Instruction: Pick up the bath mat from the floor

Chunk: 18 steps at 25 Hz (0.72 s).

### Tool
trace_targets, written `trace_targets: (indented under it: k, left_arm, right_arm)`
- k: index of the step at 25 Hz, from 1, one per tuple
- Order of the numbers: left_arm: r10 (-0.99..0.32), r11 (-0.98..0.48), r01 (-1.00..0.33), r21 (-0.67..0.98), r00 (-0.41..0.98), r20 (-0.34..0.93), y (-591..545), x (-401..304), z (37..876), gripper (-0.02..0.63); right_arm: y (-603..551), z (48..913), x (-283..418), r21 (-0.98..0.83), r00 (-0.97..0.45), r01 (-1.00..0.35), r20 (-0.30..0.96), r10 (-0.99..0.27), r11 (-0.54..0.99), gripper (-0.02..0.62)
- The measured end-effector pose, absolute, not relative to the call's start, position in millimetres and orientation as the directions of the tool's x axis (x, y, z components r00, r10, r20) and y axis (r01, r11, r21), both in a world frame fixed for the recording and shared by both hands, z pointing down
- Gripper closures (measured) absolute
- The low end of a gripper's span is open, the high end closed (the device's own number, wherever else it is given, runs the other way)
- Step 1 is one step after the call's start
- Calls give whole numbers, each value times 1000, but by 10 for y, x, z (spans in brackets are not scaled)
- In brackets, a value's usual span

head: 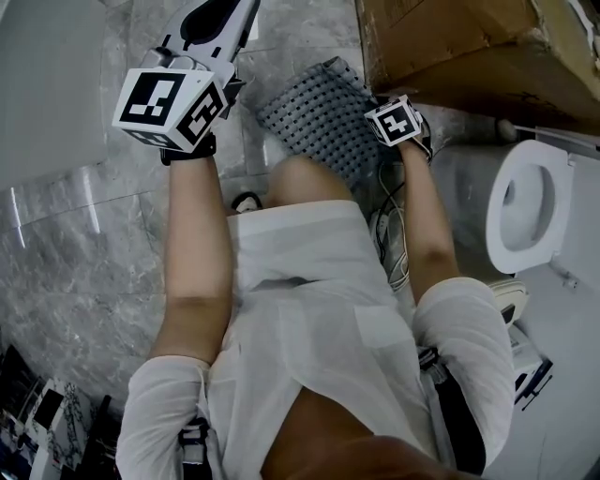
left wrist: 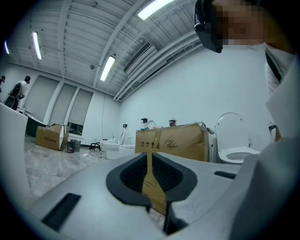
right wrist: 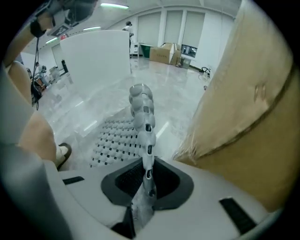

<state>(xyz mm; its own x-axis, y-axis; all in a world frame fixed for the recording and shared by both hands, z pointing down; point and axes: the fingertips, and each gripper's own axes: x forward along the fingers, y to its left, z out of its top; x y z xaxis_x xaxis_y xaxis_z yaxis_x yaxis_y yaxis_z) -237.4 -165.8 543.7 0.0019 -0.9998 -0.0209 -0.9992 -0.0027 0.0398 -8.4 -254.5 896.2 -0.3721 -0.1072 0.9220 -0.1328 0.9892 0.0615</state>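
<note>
The grey perforated bath mat [head: 314, 112] lies on the marble floor in front of the person's knee. In the right gripper view its near edge [right wrist: 143, 117] is pulled up into a standing fold, and the rest of the mat [right wrist: 115, 138] lies flat behind. My right gripper [right wrist: 147, 161] is shut on that fold. In the head view it sits at the mat's right edge [head: 398, 122], beside the cardboard box. My left gripper [head: 220, 23] is held up left of the mat, off the floor. Its jaws [left wrist: 151, 157] stand together with nothing in them.
A large cardboard box [head: 450, 42] stands close to the right of the mat. A white toilet [head: 530, 202] is at the right, a white panel [head: 47, 84] at the left. The person's sandalled foot [head: 246, 202] and some cables [head: 394, 239] lie near the mat.
</note>
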Motion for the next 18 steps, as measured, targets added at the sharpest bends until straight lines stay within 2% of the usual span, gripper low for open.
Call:
trace_targets:
  k: [6, 9, 18]
  left_arm:
    - [-1000, 20, -999, 35, -21, -14, -1656, -2436, 5469, 566]
    - [-999, 43, -998, 35, -44, -13, -1630, -2482, 5468, 566]
    - [-998, 68, -996, 48, -68, 4, -1608, -2539, 5549, 565]
  right_arm:
    - [-2493, 8300, -410, 208, -490, -87, 842, -223, 974, 529]
    - [-2490, 7995, -521, 245, -563, -125, 780, -273, 961, 531]
    - [-2611, 6965, -815, 125, -780, -315, 530, -332, 941, 532]
